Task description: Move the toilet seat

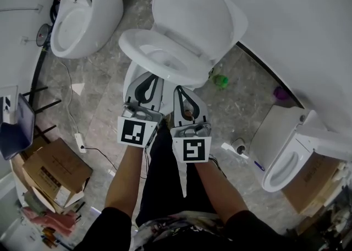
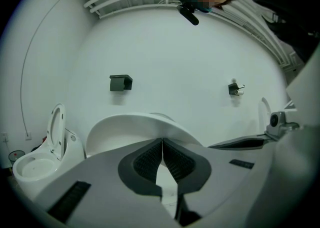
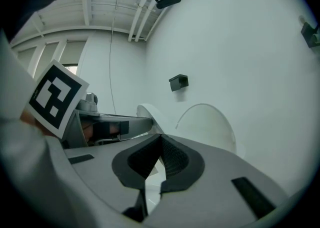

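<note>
Claw L [image 2: 162, 143], claw R [image 3: 160, 138] shut, empty

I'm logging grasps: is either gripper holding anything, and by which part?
Nothing is held; left gripper and right gripper both have jaws shut, empty.

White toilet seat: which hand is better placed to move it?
Probably left: the left tool, shut, faces the front rim of the white toilet seat squarely; the right tool, shut, points at it obliquely.

Grey floor [image 1: 245, 115] bears three toilets [image 1: 137, 43]; a cardboard box [image 1: 55, 170].
</note>
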A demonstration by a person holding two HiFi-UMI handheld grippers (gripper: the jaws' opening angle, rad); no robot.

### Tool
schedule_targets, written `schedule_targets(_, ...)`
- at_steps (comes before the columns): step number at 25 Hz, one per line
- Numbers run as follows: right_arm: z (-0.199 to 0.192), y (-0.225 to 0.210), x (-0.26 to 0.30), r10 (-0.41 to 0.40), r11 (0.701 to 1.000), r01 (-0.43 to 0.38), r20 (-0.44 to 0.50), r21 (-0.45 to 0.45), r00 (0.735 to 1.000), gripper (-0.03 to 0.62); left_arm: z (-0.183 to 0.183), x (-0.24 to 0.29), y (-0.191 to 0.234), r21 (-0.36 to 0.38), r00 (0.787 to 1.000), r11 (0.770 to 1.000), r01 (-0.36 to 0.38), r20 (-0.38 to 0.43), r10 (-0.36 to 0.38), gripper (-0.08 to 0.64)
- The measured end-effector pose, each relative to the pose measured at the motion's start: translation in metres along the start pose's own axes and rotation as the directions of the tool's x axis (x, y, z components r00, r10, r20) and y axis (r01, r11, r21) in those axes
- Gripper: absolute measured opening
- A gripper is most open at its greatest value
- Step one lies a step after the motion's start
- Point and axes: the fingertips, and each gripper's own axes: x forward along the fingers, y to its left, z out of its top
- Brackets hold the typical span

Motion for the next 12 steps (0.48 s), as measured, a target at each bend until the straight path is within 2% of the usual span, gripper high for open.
schedule_targets(4,0.007,-0.003,0.005,-0.033,0.999,0.033,0.012,0.006,0.999,0.003,0.0,0.006,-0.004,0.019,0.999,0.999,0.043,-0.018,-0.043,0.026)
schedule_targets(6,0.006,-0.004,0.007,-0.032,0.999,0.032,-0.013,-0.021,0.999,0.003,-0.002,0.009,-0.005,0.027,0.998,0.998,0.059,-0.033,-0.058,0.026)
schedule_targets(10,0.014,0.0,0.011,-0.058,0.998,0.057,-0.004,-0.032,0.998,0.003,-0.001,0.011,-0.003,0.017,0.996,0.996,0.087,-0.03,-0.087,0.026)
schedule_targets(12,0.016,0.001,0.015,-0.07,0.997,0.07,0.001,-0.031,0.998,0.003,0.0,0.013,-0.003,0.043,0.994,0.993,0.105,-0.033,-0.104,0.026)
